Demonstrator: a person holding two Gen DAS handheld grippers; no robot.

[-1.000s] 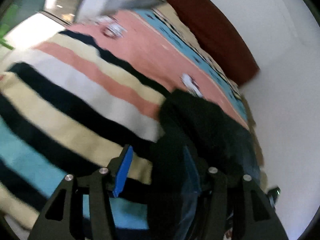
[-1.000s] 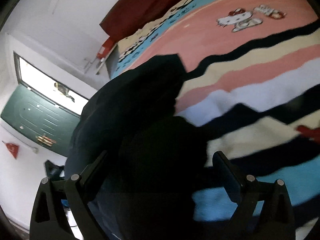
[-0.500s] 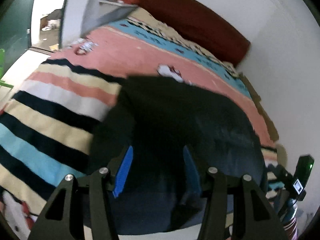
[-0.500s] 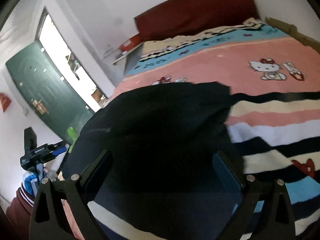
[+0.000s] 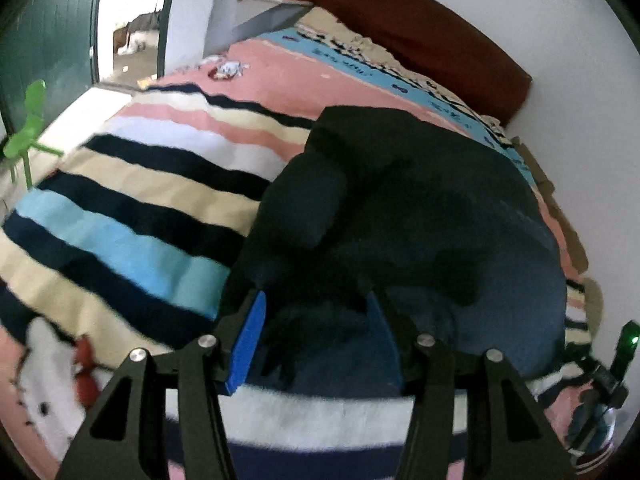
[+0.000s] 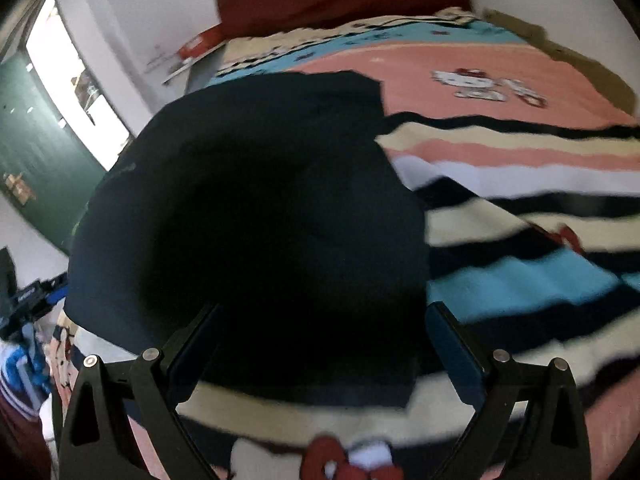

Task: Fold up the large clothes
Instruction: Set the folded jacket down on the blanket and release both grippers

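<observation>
Dark garment (image 5: 420,208) on striped bedspread (image 5: 132,200), red headboard (image 5: 432,40) behind; both grippers' fingers apart.

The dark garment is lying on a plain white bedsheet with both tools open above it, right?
Not quite: the dark garment lies on a striped blanket, not a plain white sheet, as the right wrist view shows. Both the left tool and right tool are open.

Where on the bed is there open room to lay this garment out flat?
Free: the striped blanket beside the dark navy garment, and the pink sheet band between stripes and dark red headboard. Crowded: the wall-side edge.
</observation>
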